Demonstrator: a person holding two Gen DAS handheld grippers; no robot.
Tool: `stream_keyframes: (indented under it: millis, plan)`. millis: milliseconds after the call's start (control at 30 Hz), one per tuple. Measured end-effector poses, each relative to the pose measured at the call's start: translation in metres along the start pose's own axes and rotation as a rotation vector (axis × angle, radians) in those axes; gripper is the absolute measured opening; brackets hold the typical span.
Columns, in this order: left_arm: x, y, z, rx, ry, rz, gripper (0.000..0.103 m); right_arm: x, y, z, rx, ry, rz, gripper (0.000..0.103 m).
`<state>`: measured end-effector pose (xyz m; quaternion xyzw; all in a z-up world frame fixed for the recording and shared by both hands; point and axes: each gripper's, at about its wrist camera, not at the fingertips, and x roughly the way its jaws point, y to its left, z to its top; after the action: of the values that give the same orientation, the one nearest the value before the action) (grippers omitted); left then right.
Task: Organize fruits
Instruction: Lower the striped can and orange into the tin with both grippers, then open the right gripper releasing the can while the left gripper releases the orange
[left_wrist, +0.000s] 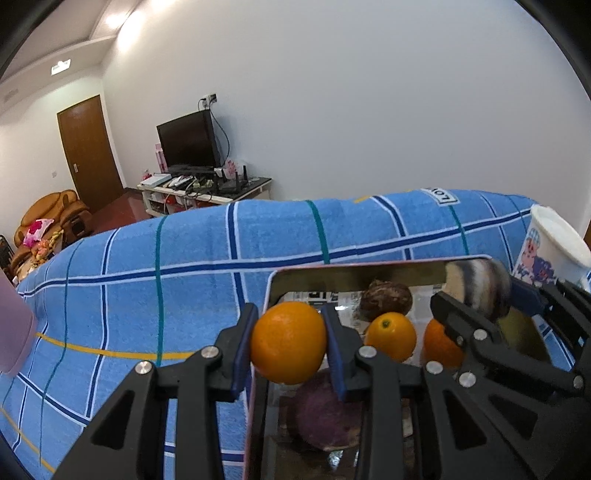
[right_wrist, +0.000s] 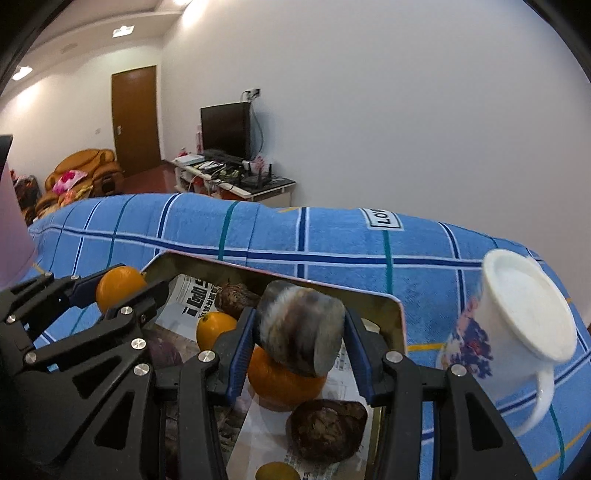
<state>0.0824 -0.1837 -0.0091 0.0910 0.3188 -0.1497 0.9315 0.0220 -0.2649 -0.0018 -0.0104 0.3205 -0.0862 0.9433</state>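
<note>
Orange skin fills the gap between my left fingers: in the left wrist view my left gripper (left_wrist: 289, 341) is closed on an orange (left_wrist: 288, 341), both blue pads pressed against its sides, and the fruit hangs just over the near-left rim of the metal tin (left_wrist: 369, 266). Beyond my fingertips, inside the tin, lie a smaller orange (left_wrist: 391, 336), a brown wrinkled fruit (left_wrist: 386, 301) farther off, and a purple round fruit (left_wrist: 325, 413) directly under my right pad. The orange is round and smooth, so if my squeeze slackens or I tilt, I judge it could roll out and drop onto the blue plaid towel (left_wrist: 147, 277) to my left instead of into the tin. My other gripper crowds in from the right, and our linkages could knock together. In the right wrist view my right gripper (right_wrist: 301, 332) is closed on a grey-brown streaked cylindrical piece (right_wrist: 301, 326), what it is I cannot tell; the pads clamp its sides and it sits tilted, blurred, right above a large orange (right_wrist: 284, 384) in the tin. A dark brown fruit (right_wrist: 327, 430) lies below my fingertips, and newspaper (right_wrist: 195, 299) lines the bottom. Setting the piece down here risks it landing on the orange and toppling off. To the right of my fingers stands a white mug (right_wrist: 517, 325) on the towel, just beside the tin's corner; a wide swing outward could clip it and tip it over.
</note>
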Motion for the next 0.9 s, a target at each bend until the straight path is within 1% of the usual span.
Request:
stream_keyframes:
  millis: [133,233,367,500,567,633,700,800,900]
  plan:
    - [0.000,0.001,0.002,-0.006,-0.008,-0.008,0.036,0.005,0.001,0.002,-0.028,0.007,0.021,0.050]
    - [-0.006,0.003,0.004,-0.016,-0.031,-0.001,0.036,0.003,-0.001,0.002,-0.025,-0.002,0.083,0.050]
    - [-0.016,0.005,0.006,-0.025,-0.063,-0.029,0.036,-0.011,-0.013,0.001,0.040,-0.047,0.178,0.050]
    - [-0.021,0.004,0.007,-0.033,-0.060,-0.070,0.036,-0.028,-0.024,0.002,0.107,-0.103,0.230,0.051]
    - [-0.021,0.001,0.008,-0.035,-0.048,-0.097,0.036,-0.038,-0.027,0.001,0.126,-0.117,0.216,0.051]
    - [-0.021,-0.003,0.008,-0.029,-0.041,-0.117,0.036,-0.050,-0.030,-0.004,0.136,-0.139,0.136,0.051]
    - [-0.019,-0.012,0.006,0.002,-0.030,-0.128,0.036,-0.058,-0.032,-0.009,0.161,-0.151,0.083,0.051]
    - [-0.014,-0.024,0.001,0.047,-0.018,-0.112,0.037,-0.067,-0.039,-0.017,0.227,-0.144,0.026,0.051]
    - [-0.011,-0.030,-0.001,0.074,-0.004,-0.092,0.040,-0.075,-0.043,-0.026,0.297,-0.147,0.018,0.051]
